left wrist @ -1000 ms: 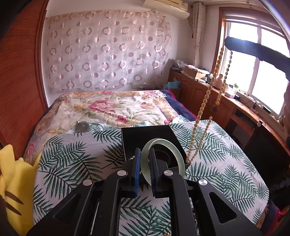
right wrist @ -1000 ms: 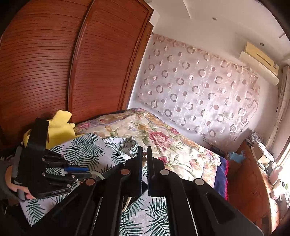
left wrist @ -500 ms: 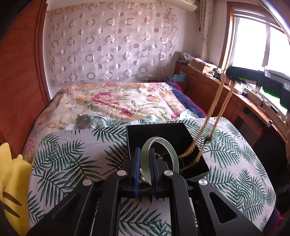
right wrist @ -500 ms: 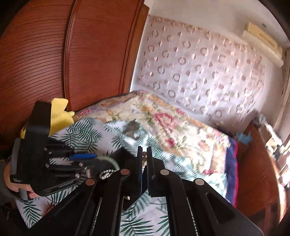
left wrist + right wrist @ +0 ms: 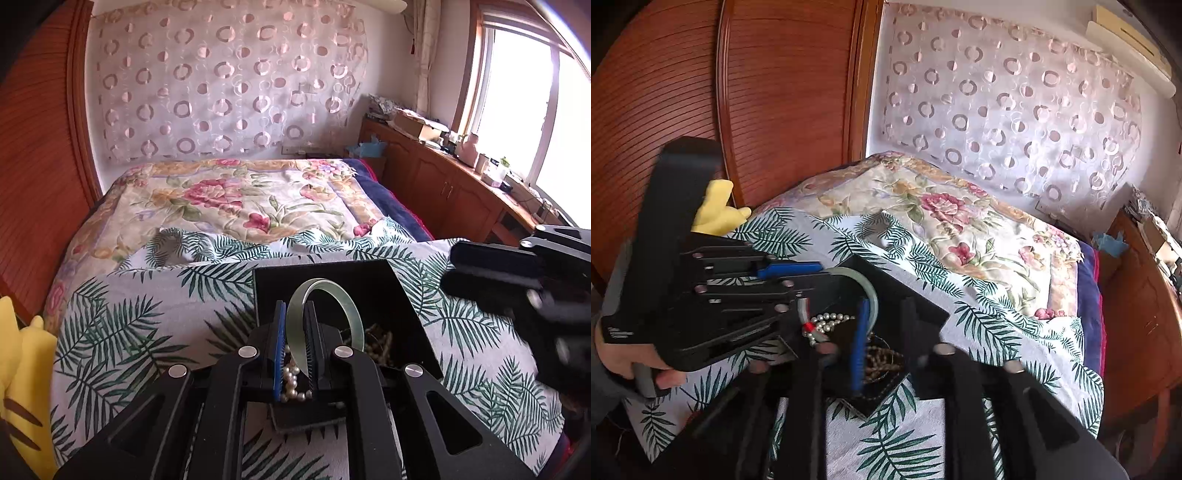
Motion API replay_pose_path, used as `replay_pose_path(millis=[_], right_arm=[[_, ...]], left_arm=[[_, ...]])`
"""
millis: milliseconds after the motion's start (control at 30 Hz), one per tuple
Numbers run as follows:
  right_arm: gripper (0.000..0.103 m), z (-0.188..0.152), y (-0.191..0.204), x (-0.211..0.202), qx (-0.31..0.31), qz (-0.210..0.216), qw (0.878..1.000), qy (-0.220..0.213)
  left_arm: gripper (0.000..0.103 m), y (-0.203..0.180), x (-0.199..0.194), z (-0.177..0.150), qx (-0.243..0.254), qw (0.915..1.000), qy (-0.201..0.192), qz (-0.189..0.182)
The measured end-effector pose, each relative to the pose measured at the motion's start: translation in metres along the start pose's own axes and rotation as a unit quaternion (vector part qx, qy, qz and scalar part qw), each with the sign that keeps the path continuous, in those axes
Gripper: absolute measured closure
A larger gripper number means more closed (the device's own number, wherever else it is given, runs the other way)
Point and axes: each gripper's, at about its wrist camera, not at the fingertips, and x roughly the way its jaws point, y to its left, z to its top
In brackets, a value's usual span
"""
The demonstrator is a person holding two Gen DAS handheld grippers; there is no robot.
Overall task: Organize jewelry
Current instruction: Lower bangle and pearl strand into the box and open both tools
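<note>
left gripper (image 5: 294, 325) fingers clamped the green bangle (image 5: 324, 295) (lower centre, over black box (image 5: 402, 314)) | right gripper (image 5: 882, 332) fingers apart, blurred

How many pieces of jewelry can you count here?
3: a pale green bangle clamped in the left gripper over the black box, a pearl strand just below it, a tan bead necklace heaped inside. Others may be hidden.
</note>
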Motion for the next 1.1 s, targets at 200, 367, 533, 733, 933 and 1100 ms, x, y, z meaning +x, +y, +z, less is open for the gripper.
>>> replay_pose_path(millis=[200, 367, 533, 733, 933, 1100], right_arm=[[0.079, -0.012, 0.001, -0.011, 0.001, 0.007, 1.0, -0.006], [0.079, -0.031, 0.004, -0.024, -0.002, 0.012, 1.0, -0.007], [0.079, -0.044, 0.003, -0.034, 0.003, 0.02, 1.0, -0.012], [0.079, -0.064, 0.006, -0.038, 0.018, 0.029, 0.999, -0.011], [0.079, -0.081, 0.012, -0.048, 0.02, 0.032, 0.999, -0.014], [0.079, -0.103, 0.024, -0.059, 0.028, 0.048, 0.998, -0.019]], left_arm=[[0.093, -0.004, 0.012, 0.006, 0.009, 0.9999, 0.009, 0.009], [0.093, -0.006, 0.021, 0.007, 0.012, 0.9996, 0.017, 0.017], [0.093, -0.007, 0.022, 0.006, 0.015, 0.9996, 0.016, 0.02], [0.077, -0.007, 0.019, 0.005, 0.01, 0.9997, 0.016, 0.016], [0.053, -0.002, -0.001, -0.002, 0.01, 0.9999, 0.003, 0.006], [0.022, 0.0, -0.031, -0.019, 0.019, 0.9994, -0.027, 0.012]])
